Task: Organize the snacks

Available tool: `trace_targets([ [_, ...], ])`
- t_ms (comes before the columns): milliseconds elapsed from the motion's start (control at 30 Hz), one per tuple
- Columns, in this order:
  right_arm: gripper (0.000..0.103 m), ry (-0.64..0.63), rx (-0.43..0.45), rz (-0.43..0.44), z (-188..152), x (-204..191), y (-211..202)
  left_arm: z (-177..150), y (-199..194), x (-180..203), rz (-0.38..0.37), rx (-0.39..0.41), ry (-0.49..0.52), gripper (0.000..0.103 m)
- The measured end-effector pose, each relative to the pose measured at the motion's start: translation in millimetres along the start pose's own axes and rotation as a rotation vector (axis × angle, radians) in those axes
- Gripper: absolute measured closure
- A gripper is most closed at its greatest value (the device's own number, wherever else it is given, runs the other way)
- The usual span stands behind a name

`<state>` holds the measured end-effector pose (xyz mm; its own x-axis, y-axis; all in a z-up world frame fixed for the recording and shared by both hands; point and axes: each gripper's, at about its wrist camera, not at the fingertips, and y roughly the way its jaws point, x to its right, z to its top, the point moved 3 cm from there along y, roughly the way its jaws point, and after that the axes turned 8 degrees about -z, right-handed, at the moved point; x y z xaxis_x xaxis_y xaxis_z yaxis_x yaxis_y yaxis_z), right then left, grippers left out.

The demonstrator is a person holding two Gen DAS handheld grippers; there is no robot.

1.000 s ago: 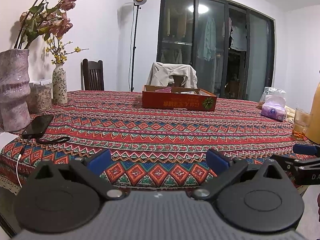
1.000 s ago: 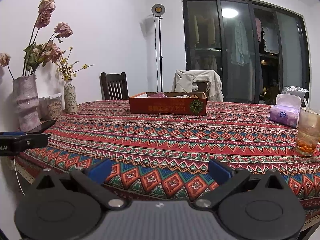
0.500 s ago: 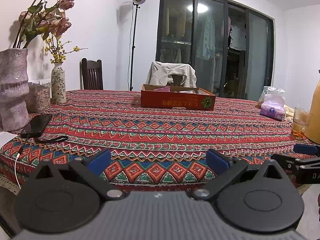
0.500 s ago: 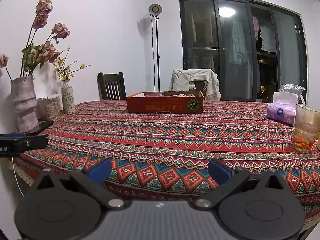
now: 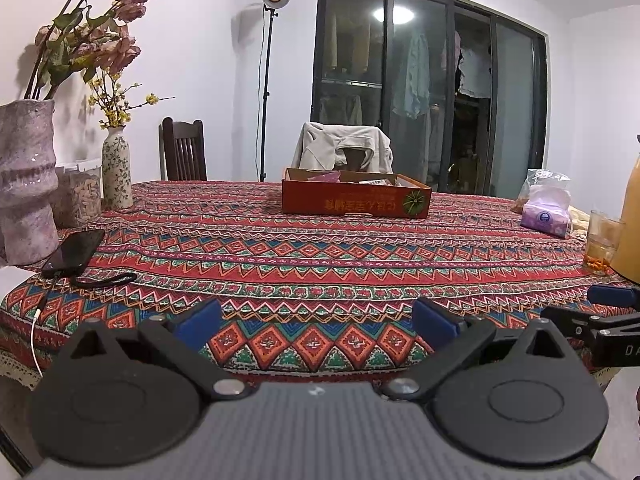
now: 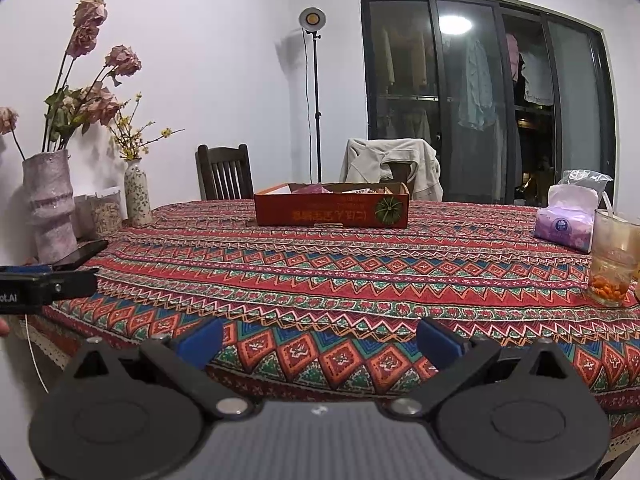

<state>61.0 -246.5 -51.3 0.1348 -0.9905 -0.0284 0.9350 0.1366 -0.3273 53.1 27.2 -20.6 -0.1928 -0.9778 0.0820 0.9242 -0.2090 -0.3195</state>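
Two grippers: your left gripper [image 5: 316, 316] and right gripper [image 6: 318, 338] both hang at the near table edge, well short of the shallow red cardboard box [image 5: 355, 202], fingers spread apart, nothing between them.
Snacks: packets lie inside that box at the far middle of the patterned red tablecloth [image 5: 320, 252]; which ones, you cannot tell.
Progress: judging by empty grippers so far from the box, sorting looks barely begun or between picks.
Pose: both point level toward the box, side by side.
Beside the box: a purple tissue pack [image 6: 566, 222] to its right.
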Motion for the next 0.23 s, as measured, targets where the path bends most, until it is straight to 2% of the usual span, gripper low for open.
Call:
trace_targets([
  [233,0.0,0.006,0.016,-0.007,2,5,8,7,14,1,-0.008,0.013,-0.01,0.0],
])
